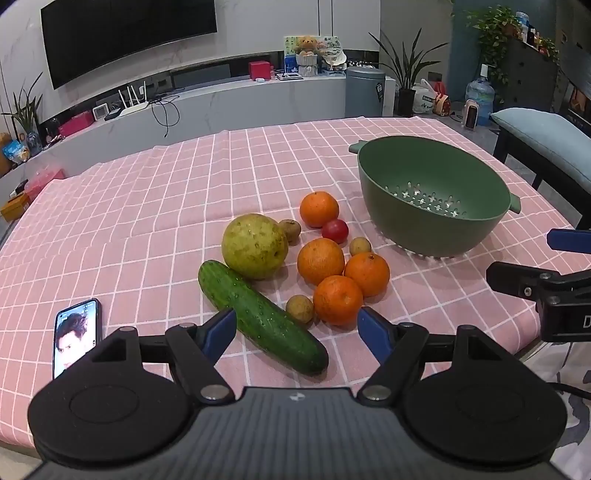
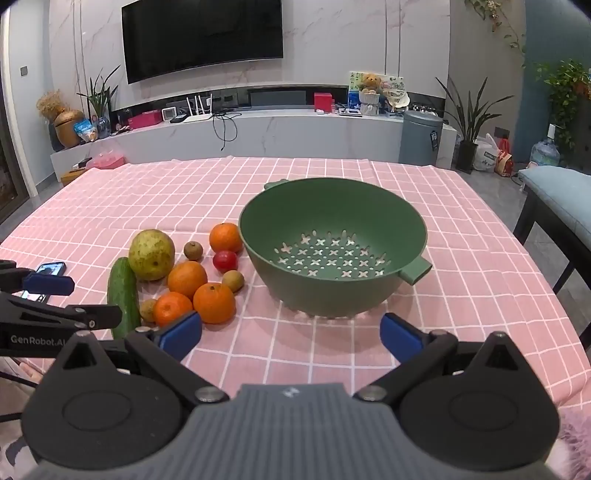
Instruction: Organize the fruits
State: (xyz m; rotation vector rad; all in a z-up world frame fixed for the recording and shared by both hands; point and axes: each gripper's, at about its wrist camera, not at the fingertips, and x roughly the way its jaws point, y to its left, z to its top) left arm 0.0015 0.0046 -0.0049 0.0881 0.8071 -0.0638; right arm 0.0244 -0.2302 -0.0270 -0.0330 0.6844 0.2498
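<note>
Each gripper has a grey ribbed body with a small white logo, two round black discs and black linkage arms with silver pivot screws. The left gripper [image 1: 297, 326] and the right gripper [image 2: 291, 332] carry blue finger pads [image 1: 221, 332]. White lettering "GenRobot.AI" stands on one side.

Indoor light, even and fairly dim, slightly cool; source overhead, not in view. Shadows soft and short: a faint one under the colander [image 2: 332, 240] on the cloth [image 2: 461, 295], small ones beside the fruit. TV [image 2: 203, 33] dark with weak reflections. Both views show strong fisheye bending; the cloth's grid lines curve toward the edges, corners vignetted black. Centre sharp; nearest gripper housings slightly soft.
</note>
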